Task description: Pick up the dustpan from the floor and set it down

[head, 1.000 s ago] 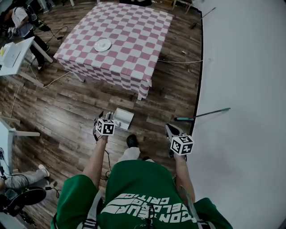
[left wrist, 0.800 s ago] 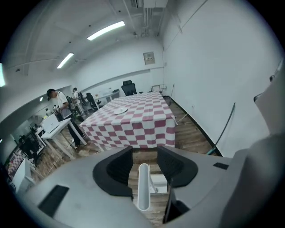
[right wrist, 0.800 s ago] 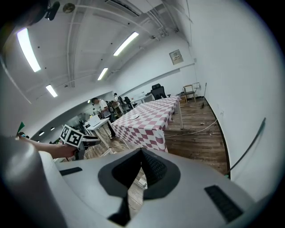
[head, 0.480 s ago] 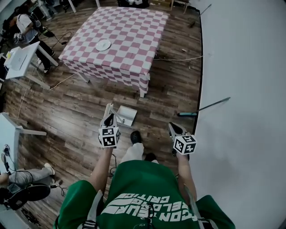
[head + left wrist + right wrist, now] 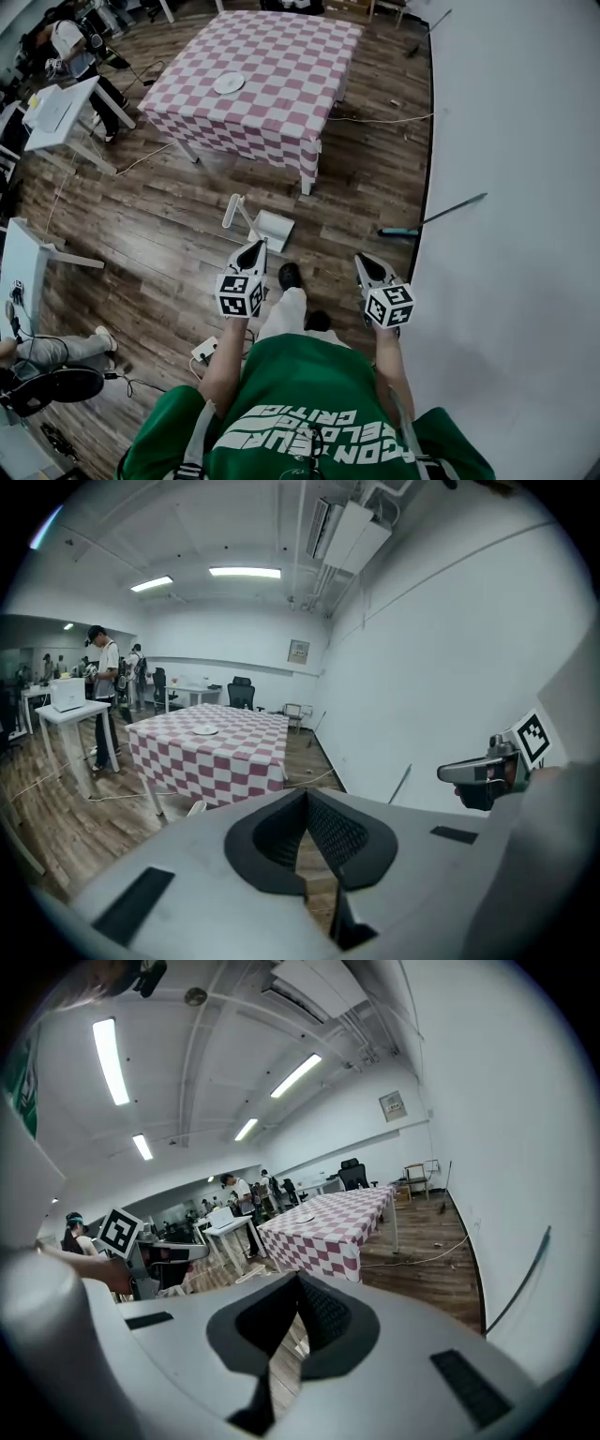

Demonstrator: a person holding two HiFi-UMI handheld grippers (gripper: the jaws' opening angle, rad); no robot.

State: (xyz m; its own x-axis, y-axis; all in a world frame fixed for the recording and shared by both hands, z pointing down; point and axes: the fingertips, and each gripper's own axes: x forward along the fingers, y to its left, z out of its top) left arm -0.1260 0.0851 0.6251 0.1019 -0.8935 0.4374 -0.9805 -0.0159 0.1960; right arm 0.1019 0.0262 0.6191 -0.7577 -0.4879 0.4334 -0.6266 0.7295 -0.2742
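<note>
**Ahead of the left jaws, a dustpan sits alone**

Just ahead of the left gripper (image 5: 251, 253), the dustpan (image 5: 267, 228) sits on the floor (image 5: 141, 234), and nothing holds it. The left jaws and the jaws of the right gripper (image 5: 367, 269) are closed tight with nothing in them. Closed, empty jaws look finished, so I think the job is done. I count one dustpan, two grippers, one checked counter (image 5: 281, 84) and one plate (image 5: 229, 83).

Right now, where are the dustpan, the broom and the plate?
dustpan (image 5: 273, 231): head view, on the white pan, on the floor.
broom (image 5: 398, 232): head view, on its teal head.
plate (image 5: 229, 83): head view, at its centre.
</note>
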